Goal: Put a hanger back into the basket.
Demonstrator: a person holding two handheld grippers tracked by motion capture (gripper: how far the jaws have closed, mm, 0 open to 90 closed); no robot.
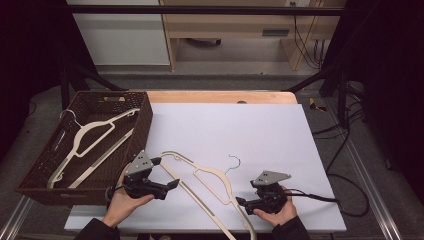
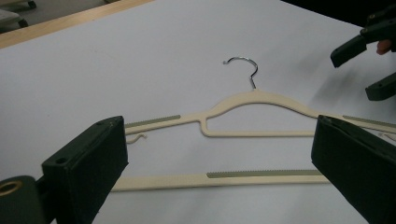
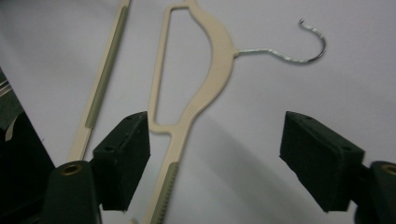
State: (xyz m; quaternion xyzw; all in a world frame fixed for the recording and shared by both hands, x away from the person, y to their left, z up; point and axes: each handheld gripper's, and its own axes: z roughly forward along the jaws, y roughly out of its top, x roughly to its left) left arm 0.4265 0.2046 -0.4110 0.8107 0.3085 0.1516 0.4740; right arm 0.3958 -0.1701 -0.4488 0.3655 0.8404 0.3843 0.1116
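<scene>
on the white sheet that covered most of the table, a cream plastic hanger lay flat near the front edge, its metal hook pointing toward the open middle of the sheet. wide bare room stretched behind and to the right of it, up to the strip of wood at the far edge. along the left edge stood a brown woven basket, its near corner close to the left tool, with a second cream hanger lying inside.

both forearms came in from the bottom, hands low over the sheet. the left hand held the left tool angled toward the hanger's left shoulder; the right hand held the right tool pointing left at the hanger's right arm near the front edge.

the left tool was released, its jaws standing wide apart with the hanger on the sheet beyond them, untouched. the right tool was also released: its jaws were spread, with the hanger's arm passing just beside the left pad, and i could not tell whether the two touched. nothing was clamped in either tool.
</scene>
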